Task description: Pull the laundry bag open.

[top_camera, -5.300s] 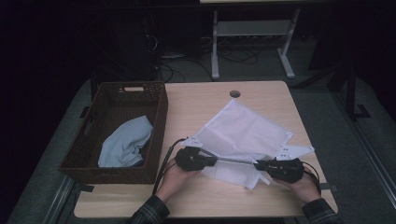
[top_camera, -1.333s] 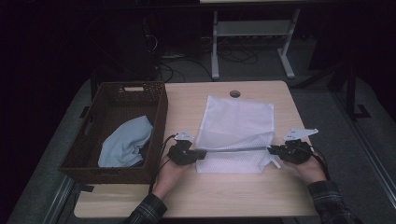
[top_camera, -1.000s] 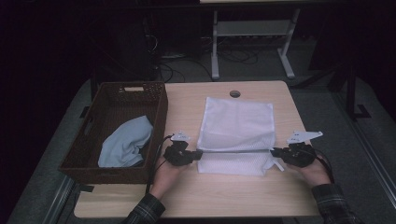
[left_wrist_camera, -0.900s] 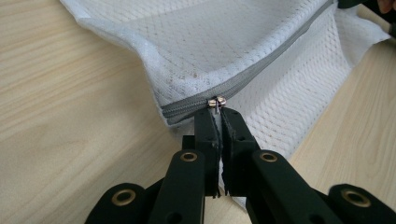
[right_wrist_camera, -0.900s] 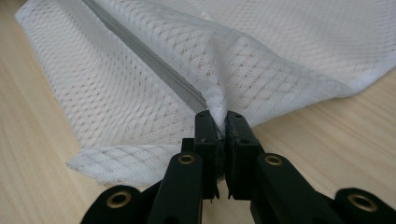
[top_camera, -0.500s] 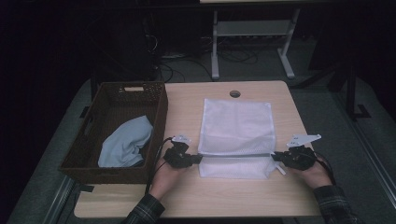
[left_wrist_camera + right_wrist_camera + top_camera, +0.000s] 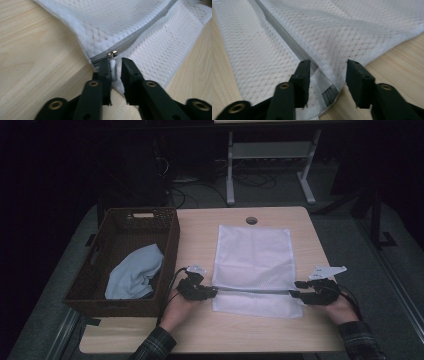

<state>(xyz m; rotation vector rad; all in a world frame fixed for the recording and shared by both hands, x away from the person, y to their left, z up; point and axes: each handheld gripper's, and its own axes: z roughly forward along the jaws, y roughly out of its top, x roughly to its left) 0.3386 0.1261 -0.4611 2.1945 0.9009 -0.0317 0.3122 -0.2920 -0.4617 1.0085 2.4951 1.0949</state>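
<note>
Releasing mesh bag (image 7: 253, 265), flat at frame centre on worktop (image 7: 200, 227) | my left tongs (image 7: 212, 293) just opening, zipper pull (image 7: 113, 68) loose between jaws | my right tongs (image 7: 295, 289) just opening, bag corner between, unpressed | basket (image 7: 170, 251) left, holding blue cloth (image 7: 135, 276)

A brown wicker basket (image 7: 165, 227) holds what looks like a light blue cloth (image 7: 134, 276); behind the table (image 7: 197, 237), cables.

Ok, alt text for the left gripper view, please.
The left gripper has its black fingers slightly parted around the zipper pull at the corner of a white mesh bag lying on a light wooden table.
</note>
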